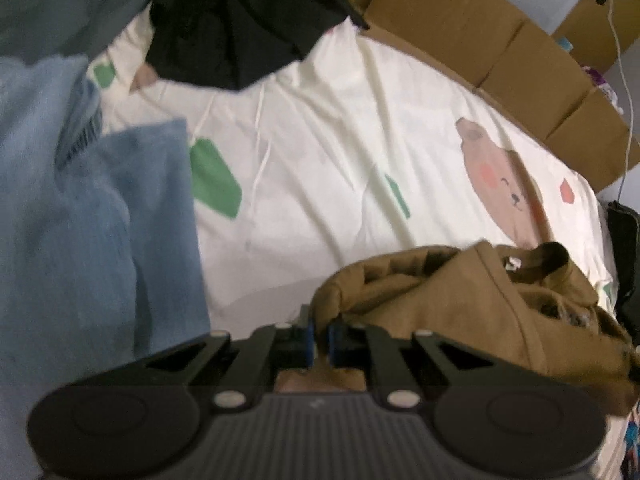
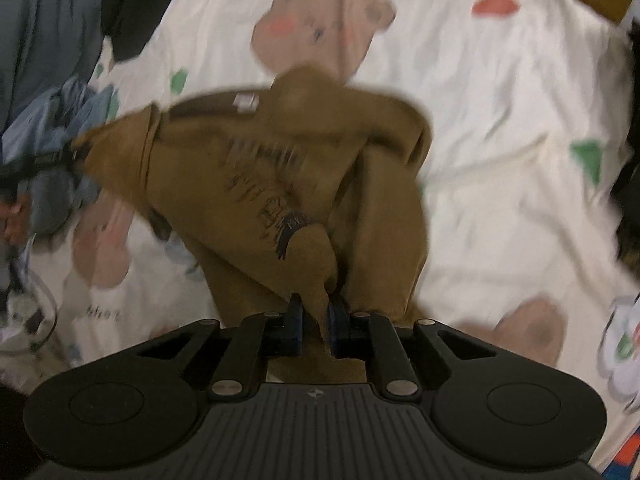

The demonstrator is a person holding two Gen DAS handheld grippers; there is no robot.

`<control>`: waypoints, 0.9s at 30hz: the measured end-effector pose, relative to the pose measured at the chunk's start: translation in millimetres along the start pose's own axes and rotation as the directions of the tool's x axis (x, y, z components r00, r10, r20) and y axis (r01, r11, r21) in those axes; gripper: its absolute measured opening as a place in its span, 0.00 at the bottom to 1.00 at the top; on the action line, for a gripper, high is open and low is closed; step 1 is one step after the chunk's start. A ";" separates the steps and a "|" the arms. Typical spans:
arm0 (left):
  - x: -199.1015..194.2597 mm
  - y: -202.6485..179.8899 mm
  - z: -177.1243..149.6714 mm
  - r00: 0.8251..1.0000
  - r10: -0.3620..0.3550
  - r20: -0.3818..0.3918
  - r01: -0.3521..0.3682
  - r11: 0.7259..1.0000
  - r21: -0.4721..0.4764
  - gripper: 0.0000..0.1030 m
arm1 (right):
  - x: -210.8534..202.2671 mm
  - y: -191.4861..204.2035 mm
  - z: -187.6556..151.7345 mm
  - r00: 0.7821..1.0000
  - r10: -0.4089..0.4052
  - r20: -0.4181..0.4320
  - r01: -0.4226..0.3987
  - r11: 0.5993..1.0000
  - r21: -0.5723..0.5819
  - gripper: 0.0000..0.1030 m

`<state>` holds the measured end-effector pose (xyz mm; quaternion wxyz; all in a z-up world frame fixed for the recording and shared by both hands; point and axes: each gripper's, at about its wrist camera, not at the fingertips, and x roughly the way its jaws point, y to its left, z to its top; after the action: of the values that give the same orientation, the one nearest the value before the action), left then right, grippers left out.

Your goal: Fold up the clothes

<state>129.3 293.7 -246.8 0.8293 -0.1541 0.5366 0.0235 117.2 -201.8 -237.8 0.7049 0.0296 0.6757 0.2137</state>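
Note:
A brown sweatshirt (image 2: 280,152) with dark lettering hangs bunched over the cream bear-print bed sheet (image 2: 500,120). My right gripper (image 2: 316,320) is shut on a fold of its fabric, which runs up between the blue pads. In the left wrist view the same brown sweatshirt (image 1: 460,300) lies crumpled at the lower right, its edge reaching my left gripper (image 1: 320,338), whose jaws stand almost together on the cloth. From the right wrist view, the sweatshirt's far corner is pulled taut towards the left gripper (image 2: 76,154), blurred at the left edge.
Light blue clothes (image 1: 100,220) lie on the left of the sheet (image 1: 320,160), a black garment (image 1: 240,20) at the back. Cardboard boxes (image 1: 500,40) line the far side, with a white cable (image 1: 624,80). Grey-blue clothes (image 2: 48,40) pile up at the upper left.

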 end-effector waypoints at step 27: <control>-27.3 40.1 -48.2 0.974 0.213 -0.072 -0.214 0.977 -0.003 0.06 | 17.9 -38.8 72.8 0.973 -0.070 0.221 0.046 0.993 0.110 0.40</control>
<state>67.0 321.7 -249.7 0.8015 -0.1007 0.5791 0.1097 197.5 -212.9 -261.2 0.7802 0.0705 0.6025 0.1527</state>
